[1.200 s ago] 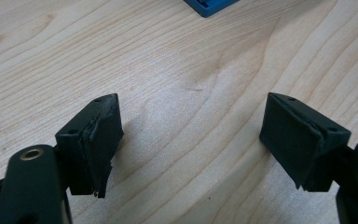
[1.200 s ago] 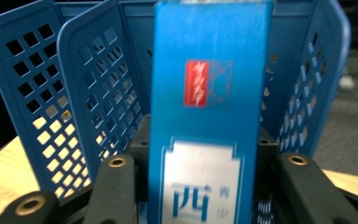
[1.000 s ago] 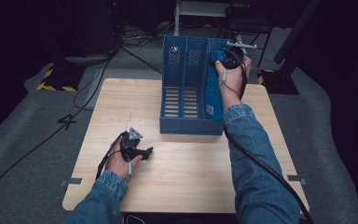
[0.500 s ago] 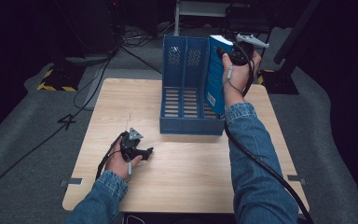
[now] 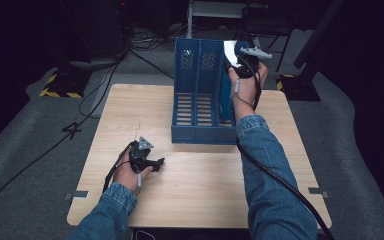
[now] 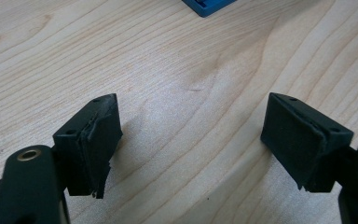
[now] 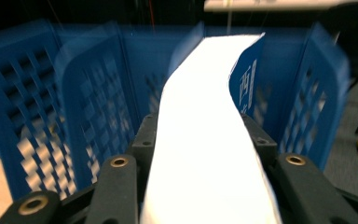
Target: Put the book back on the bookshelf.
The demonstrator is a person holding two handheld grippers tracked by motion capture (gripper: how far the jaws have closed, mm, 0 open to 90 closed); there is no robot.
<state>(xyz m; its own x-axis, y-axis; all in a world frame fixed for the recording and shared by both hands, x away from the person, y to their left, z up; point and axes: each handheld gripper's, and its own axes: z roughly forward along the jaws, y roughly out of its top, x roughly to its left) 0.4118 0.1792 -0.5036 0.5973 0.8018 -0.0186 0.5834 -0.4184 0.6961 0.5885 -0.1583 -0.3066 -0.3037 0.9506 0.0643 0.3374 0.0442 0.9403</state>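
Light wood-grain worktop (image 5: 205,190), standing on grey carpeted floor (image 5: 25,150). One blue slotted file rack (image 5: 200,100) stands directly on the worktop, well ahead of the left gripper's fingers (image 6: 91,140). Those fingers rest spread on bare wood, the rack's corner (image 6: 209,5) visible beyond them. Cables (image 5: 95,95) lie on the floor.

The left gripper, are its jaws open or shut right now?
Open. In its own view, the left gripper's jaws stand wide apart with only bare wooden table between them, nothing held.
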